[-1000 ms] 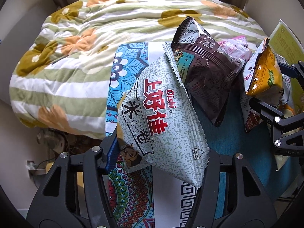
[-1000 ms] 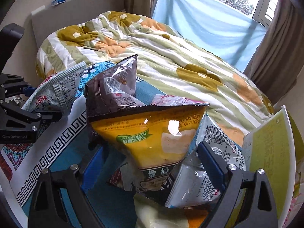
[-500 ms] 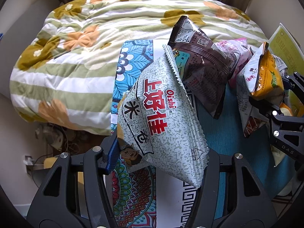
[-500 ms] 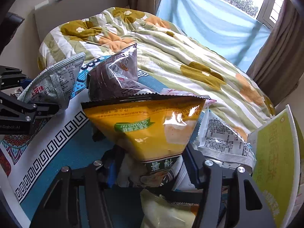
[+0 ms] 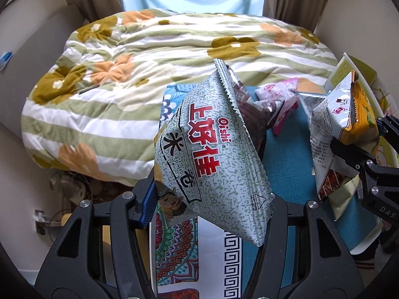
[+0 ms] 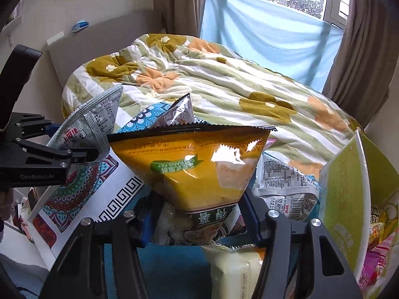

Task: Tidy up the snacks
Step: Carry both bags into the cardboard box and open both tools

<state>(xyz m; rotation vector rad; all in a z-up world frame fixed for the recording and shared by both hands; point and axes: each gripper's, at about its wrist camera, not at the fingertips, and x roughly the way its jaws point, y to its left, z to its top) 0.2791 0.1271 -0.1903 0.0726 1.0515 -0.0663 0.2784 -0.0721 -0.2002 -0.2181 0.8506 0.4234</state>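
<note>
My left gripper is shut on a grey-green Oishi snack bag and holds it above the patterned mat; it also shows in the right wrist view. My right gripper is shut on a yellow snack bag, lifted off the mat; the bag also shows at the right of the left wrist view. A dark brown bag, a pink bag and a white printed bag lie on the mat behind.
A flowered quilt covers the bed beyond the mat. A yellow-green box with more snacks stands at the right. A pale yellow packet lies under my right gripper. The left gripper body is at the left.
Both grippers have risen with their bags. The yellow bag has come up off the pile, and the right gripper's jaws have closed in on it.
</note>
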